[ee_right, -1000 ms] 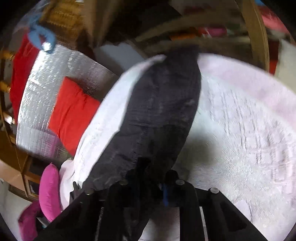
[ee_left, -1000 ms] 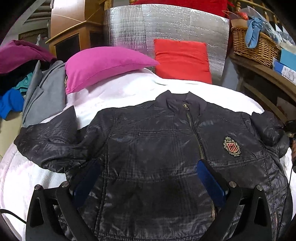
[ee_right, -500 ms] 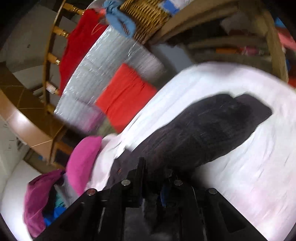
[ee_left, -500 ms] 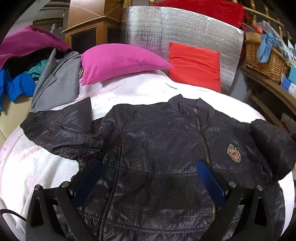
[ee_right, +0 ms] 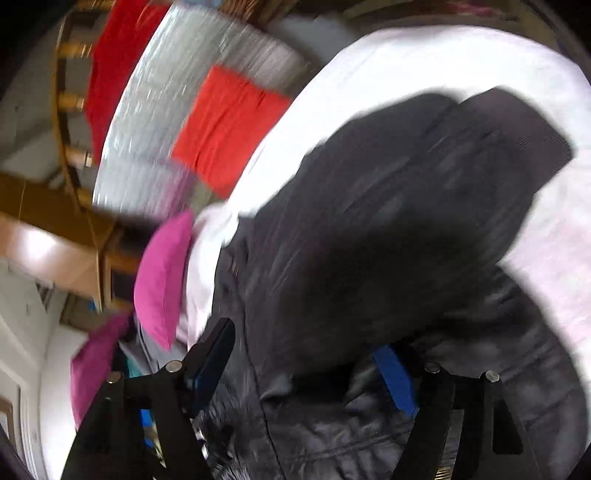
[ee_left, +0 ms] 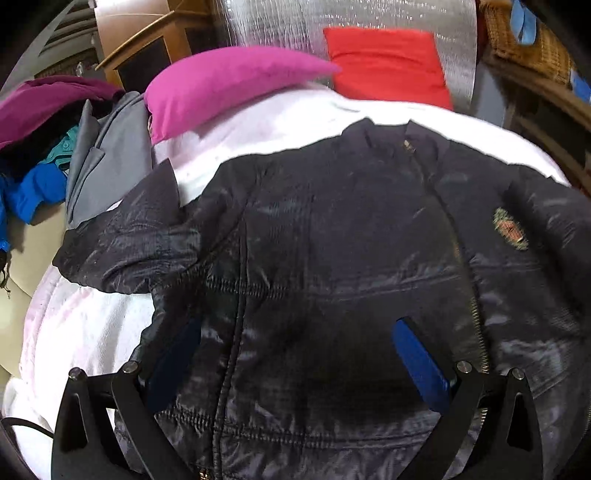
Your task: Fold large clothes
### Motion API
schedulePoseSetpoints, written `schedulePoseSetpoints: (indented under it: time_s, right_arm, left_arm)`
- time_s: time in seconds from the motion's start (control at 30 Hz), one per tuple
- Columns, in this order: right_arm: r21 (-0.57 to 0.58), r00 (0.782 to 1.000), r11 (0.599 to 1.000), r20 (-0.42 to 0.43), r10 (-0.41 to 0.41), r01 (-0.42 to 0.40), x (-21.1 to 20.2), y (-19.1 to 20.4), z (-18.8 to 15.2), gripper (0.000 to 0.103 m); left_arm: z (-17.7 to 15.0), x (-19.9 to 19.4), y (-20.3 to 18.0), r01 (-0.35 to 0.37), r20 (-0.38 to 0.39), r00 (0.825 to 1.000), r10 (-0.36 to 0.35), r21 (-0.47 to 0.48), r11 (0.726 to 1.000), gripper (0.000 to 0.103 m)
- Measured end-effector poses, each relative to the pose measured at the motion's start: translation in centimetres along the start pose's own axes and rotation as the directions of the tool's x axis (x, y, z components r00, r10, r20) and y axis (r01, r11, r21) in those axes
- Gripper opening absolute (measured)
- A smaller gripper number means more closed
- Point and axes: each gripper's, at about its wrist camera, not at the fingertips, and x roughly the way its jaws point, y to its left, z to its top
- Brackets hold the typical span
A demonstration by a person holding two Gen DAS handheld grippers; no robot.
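Observation:
A black quilted jacket (ee_left: 332,240) lies face up on a white bedspread (ee_left: 85,332), zipper shut, crest badge (ee_left: 509,229) on its chest. Its left sleeve (ee_left: 125,236) sticks out sideways. My left gripper (ee_left: 295,350) is open and empty, low over the jacket's lower front. In the right wrist view the jacket's other sleeve (ee_right: 406,221) lies folded over the body. My right gripper (ee_right: 306,362) is open just above that sleeve, nothing between its blue pads (ee_right: 395,380). The view is blurred.
A pink pillow (ee_left: 229,81) and a red cushion (ee_left: 388,62) lean on a silver foil panel (ee_left: 280,22) at the bed's head. A pile of grey, blue and purple clothes (ee_left: 55,147) lies left. A wicker basket (ee_left: 524,48) stands on a shelf right.
My right gripper carried the right sleeve over the jacket body, then opened and let it go. My left gripper stayed open and drifted a little toward the jacket's left side.

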Motion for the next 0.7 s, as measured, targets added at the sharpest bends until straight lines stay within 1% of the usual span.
schedulePoseSetpoints:
  time_s: [0.07,0.13,0.23,0.27,0.3,0.37,0.4,0.43,0.47,0.5,0.53,0.63,0.7]
  right_arm:
    - [0.054,0.999,0.999,0.032,0.003,-0.004,-1.3,-1.4,1.3,0.079]
    - [0.134,0.997,0.990,0.062,-0.044,0.035,-2.5,-3.6,2.9,0.077]
    - [0.250,0.994,0.967,0.083,-0.073,0.050,-3.1,-6.9,4.8,0.073]
    - [0.292,0.994,0.955,0.085,-0.069,0.041,-3.0,-8.0,5.4,0.072]
    - [0.323,0.995,0.946,0.082,-0.064,0.035,-2.6,-8.8,5.8,0.071]
    - [0.366,0.998,0.931,0.051,-0.041,0.020,-1.1,-10.1,6.6,0.069]
    - [0.389,0.999,0.921,0.043,-0.028,0.009,-0.5,-10.7,6.8,0.066]
    - [0.420,0.998,0.907,0.056,-0.004,-0.020,0.0,-11.3,6.9,0.059]
    - [0.436,0.997,0.899,0.073,0.008,-0.039,0.1,-11.7,7.1,0.055]
    - [0.436,0.996,0.899,0.088,0.010,-0.048,0.0,-11.8,7.3,0.044]
    - [0.417,0.994,0.908,0.105,-0.001,-0.043,-0.1,-11.4,7.4,0.032]
    - [0.315,0.984,0.949,0.173,-0.034,-0.022,-1.2,-8.6,7.6,0.027]
    - [0.220,0.975,0.975,0.222,-0.021,-0.029,-2.2,-6.3,7.7,0.027]
  left_arm:
    - [0.0,0.2,0.0,0.000,-0.002,1.000,0.000,-0.002,1.000,0.103]
    - [-0.1,0.5,-0.1,-0.001,-0.011,1.000,0.001,0.003,1.000,0.103]
    - [-0.5,1.5,-0.9,0.004,-0.059,0.998,-0.002,0.030,1.000,0.103]
    - [-0.7,2.0,-1.3,0.001,-0.079,0.997,0.003,0.044,0.999,0.103]
    - [-0.9,2.1,-1.5,-0.005,-0.082,0.997,0.009,0.050,0.999,0.103]
    - [-1.0,2.1,-1.7,-0.013,-0.071,0.997,0.017,0.050,0.999,0.103]
    - [-1.0,2.1,-1.7,-0.014,-0.073,0.997,0.017,0.050,0.999,0.103]
    - [-1.1,2.1,-1.7,-0.012,-0.076,0.997,0.015,0.045,0.999,0.103]
    - [-1.2,2.2,-1.6,-0.006,-0.081,0.997,0.009,0.036,0.999,0.103]
    - [-1.3,2.4,-1.4,0.006,-0.092,0.996,-0.005,0.014,1.000,0.103]
    - [-1.3,2.6,-1.1,0.018,-0.102,0.995,-0.019,-0.004,1.000,0.103]
    - [-1.3,2.8,-0.7,0.035,-0.129,0.991,-0.037,-0.021,0.999,0.103]
    - [-1.1,2.6,-0.8,0.033,-0.140,0.990,-0.033,-0.005,0.999,0.103]
